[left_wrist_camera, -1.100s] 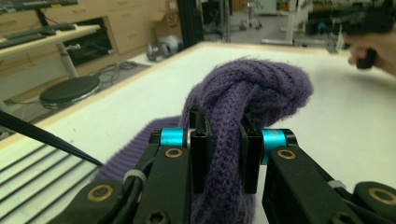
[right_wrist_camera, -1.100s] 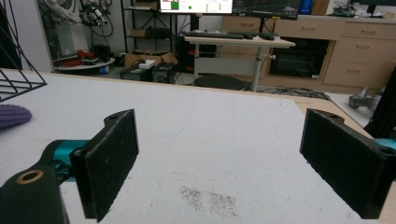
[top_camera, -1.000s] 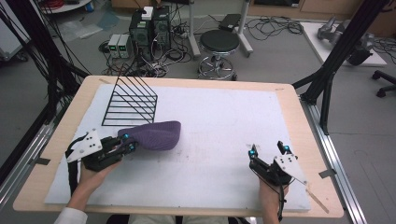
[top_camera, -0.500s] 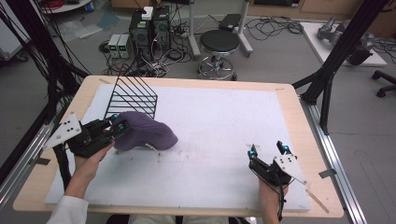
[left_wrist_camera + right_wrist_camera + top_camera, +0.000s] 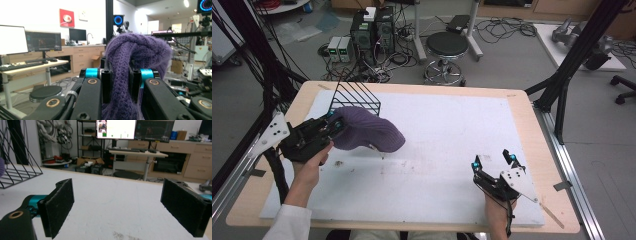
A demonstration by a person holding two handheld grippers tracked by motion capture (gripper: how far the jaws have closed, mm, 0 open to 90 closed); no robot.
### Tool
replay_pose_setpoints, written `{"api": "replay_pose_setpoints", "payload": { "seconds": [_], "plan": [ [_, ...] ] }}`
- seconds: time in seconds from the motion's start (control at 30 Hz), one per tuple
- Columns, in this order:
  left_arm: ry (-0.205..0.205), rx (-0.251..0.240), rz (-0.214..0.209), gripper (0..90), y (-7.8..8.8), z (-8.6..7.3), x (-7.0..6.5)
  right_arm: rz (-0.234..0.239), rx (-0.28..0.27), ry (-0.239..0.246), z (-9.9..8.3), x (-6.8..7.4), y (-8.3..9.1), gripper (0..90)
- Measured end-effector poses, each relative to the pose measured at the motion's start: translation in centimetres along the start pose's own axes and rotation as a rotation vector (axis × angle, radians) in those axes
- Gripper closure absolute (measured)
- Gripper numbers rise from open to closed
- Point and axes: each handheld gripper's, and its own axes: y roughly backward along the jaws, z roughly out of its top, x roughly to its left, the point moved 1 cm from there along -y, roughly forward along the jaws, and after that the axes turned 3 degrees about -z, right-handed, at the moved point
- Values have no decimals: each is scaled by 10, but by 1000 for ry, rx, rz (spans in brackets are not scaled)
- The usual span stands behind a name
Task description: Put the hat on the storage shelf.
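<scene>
While left tongs [image 5: 332,125] pinch the purple hat [image 5: 367,131] aloft, right tongs [image 5: 493,161] rest agape.

The knitted hat [image 5: 369,131] is purple with a ribbed cable pattern, and the wire rack [image 5: 354,94] at the table's far left corner is black. The table [image 5: 532,125] has a white top with a pale wooden rim. Both the left gripper [image 5: 119,77] and the right gripper [image 5: 117,202] are black with turquoise accents.
</scene>
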Motion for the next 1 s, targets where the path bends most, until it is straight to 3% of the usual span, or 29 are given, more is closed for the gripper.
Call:
{"api": "replay_pose_setpoints", "payload": {
  "seconds": [0.27,0.4,0.63,0.77,1.0],
  "plan": [
    [17,-87,22,785,-8,12,-2,93,-114,-13,15,23,0,108],
    [15,-92,22,785,-15,16,-3,179,-159,-35,29,46,-3,107],
    [0,-94,15,782,-26,25,-3,308,-239,5,54,86,-27,108],
    [-14,-94,21,782,-29,29,-1,368,-235,6,64,104,-44,108],
    [-4,-107,22,782,-30,32,9,492,-201,14,79,130,-68,108]
  ]
}}
